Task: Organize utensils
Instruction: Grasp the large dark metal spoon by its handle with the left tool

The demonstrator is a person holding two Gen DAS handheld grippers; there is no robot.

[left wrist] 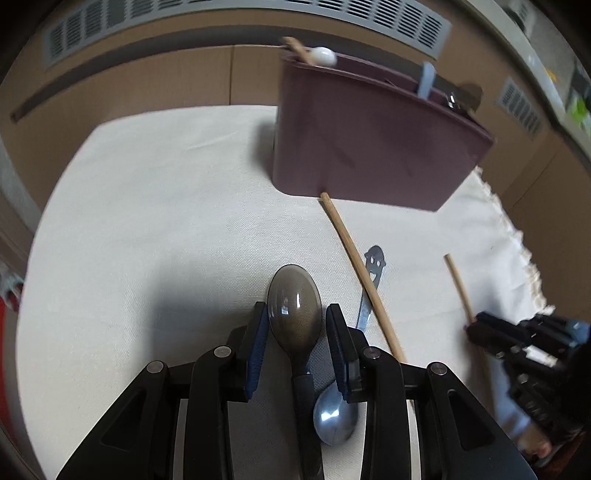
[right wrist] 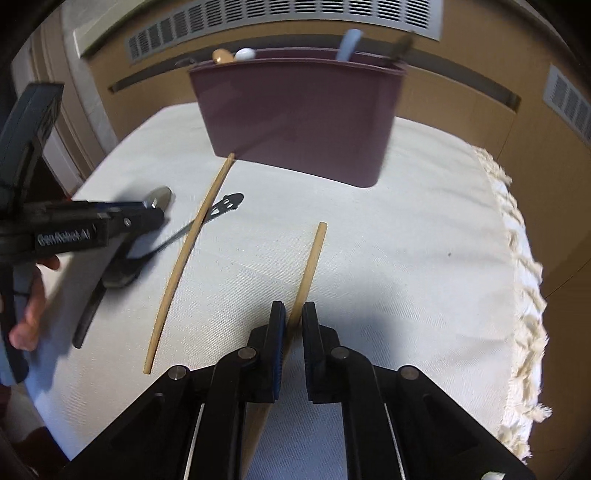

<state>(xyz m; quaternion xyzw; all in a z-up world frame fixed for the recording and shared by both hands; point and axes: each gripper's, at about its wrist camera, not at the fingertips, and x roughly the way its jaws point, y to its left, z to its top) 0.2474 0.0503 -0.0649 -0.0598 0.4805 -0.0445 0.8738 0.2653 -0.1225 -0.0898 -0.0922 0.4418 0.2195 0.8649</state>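
Observation:
A mauve utensil holder (left wrist: 369,136) stands at the back of the white cloth, also in the right wrist view (right wrist: 299,110), with several utensils in it. My left gripper (left wrist: 297,319) is open, its fingers either side of a dark translucent spoon (left wrist: 294,302) lying on the cloth. A steel spoon (left wrist: 335,417) with a smiley-face handle end (left wrist: 375,260) lies beside it. One wooden chopstick (left wrist: 360,273) lies loose, also in the right wrist view (right wrist: 192,243). My right gripper (right wrist: 294,314) is shut on the other chopstick (right wrist: 310,266); the gripper also shows in the left wrist view (left wrist: 476,328).
The white cloth (right wrist: 406,240) has a fringed edge (right wrist: 524,280) on the right. A brown wall with a vent grille (right wrist: 295,14) stands behind the holder. The left gripper and hand (right wrist: 74,229) fill the left side of the right wrist view.

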